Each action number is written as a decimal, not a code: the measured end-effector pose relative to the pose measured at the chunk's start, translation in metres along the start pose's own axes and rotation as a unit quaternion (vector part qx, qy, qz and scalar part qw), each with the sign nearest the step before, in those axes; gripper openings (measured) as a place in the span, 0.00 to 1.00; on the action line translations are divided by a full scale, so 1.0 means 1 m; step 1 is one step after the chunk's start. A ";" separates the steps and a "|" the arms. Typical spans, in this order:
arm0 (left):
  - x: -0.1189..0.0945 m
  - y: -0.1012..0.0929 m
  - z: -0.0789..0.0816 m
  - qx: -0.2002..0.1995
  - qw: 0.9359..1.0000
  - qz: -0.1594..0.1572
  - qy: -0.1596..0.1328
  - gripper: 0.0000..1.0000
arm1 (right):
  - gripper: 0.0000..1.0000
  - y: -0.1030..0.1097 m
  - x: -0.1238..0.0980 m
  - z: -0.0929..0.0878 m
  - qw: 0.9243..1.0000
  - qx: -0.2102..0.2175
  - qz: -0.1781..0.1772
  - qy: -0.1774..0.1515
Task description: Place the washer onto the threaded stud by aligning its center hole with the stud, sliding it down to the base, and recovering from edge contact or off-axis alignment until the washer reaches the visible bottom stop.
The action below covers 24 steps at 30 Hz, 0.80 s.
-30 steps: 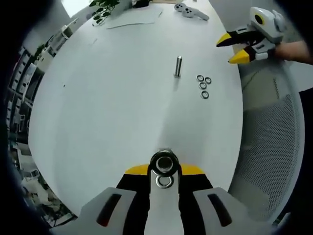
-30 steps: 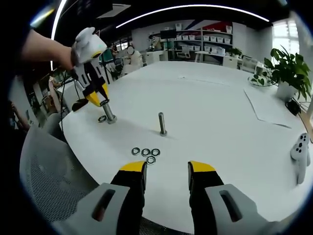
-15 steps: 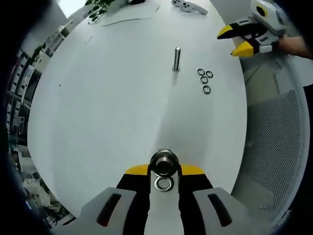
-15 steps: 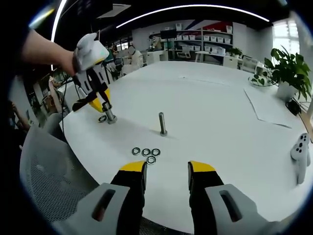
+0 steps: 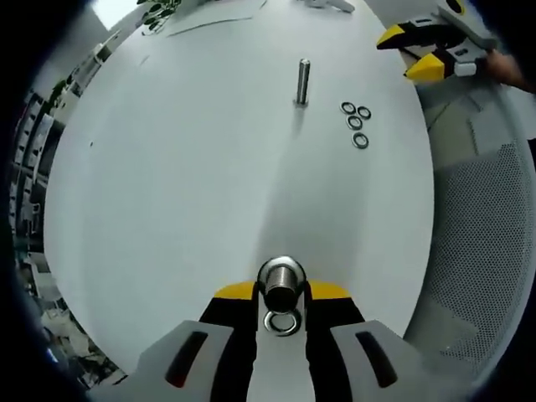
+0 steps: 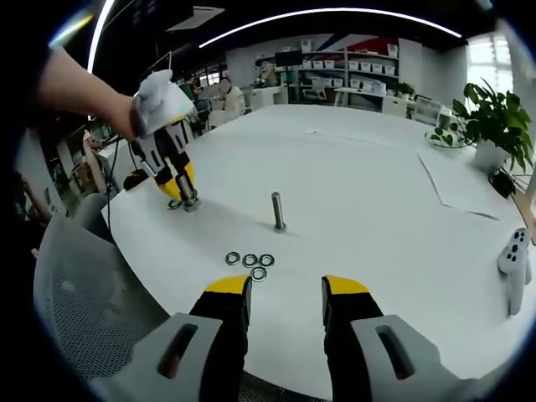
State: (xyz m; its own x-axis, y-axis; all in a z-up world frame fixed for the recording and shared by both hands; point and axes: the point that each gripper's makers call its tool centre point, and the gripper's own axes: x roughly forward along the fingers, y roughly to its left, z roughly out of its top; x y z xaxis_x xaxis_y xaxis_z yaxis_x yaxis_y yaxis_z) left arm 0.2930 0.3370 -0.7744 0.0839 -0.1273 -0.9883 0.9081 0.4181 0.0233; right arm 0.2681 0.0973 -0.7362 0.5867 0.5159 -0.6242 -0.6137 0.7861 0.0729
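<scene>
A short threaded stud (image 5: 280, 283) stands on the white table between the yellow tips of my left gripper (image 5: 282, 291), whose jaws press against both of its sides. One washer (image 5: 282, 322) lies flat on the table beside that stud's base. In the right gripper view, the left gripper (image 6: 179, 182) leans over this stud (image 6: 190, 201), with the washer (image 6: 174, 203) just left of it. A second, taller stud (image 5: 301, 81) (image 6: 277, 212) stands at mid table. My right gripper (image 6: 285, 295) is open near the table's edge, also seen far off as the right gripper (image 5: 419, 52).
Several loose washers (image 6: 251, 263) (image 5: 356, 124) lie near the taller stud. A sheet of paper (image 6: 469, 188), a potted plant (image 6: 494, 126) and a white controller (image 6: 512, 255) sit at the far right. A mesh chair (image 5: 477, 251) stands at the table edge.
The left gripper has tipped and sunk lower over the near stud, which stays between its tips. The right gripper has not moved.
</scene>
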 end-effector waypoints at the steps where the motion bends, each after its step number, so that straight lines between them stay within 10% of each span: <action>1: 0.001 0.000 0.000 -0.001 1.000 0.000 -0.001 0.18 | 0.36 0.000 0.000 0.000 1.000 0.000 0.000 0.000; 24: 0.010 -0.002 -0.002 0.003 1.000 -0.007 0.004 0.19 | 0.36 0.002 0.000 -0.001 1.000 -0.002 0.003 0.005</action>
State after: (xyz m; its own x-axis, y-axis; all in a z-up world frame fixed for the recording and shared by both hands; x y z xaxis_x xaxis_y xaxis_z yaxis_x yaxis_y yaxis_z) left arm 0.2915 0.3368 -0.7847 0.0674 -0.1269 -0.9896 0.9117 0.4108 0.0094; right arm 0.2666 0.0984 -0.7374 0.5775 0.5175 -0.6314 -0.6194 0.7816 0.0740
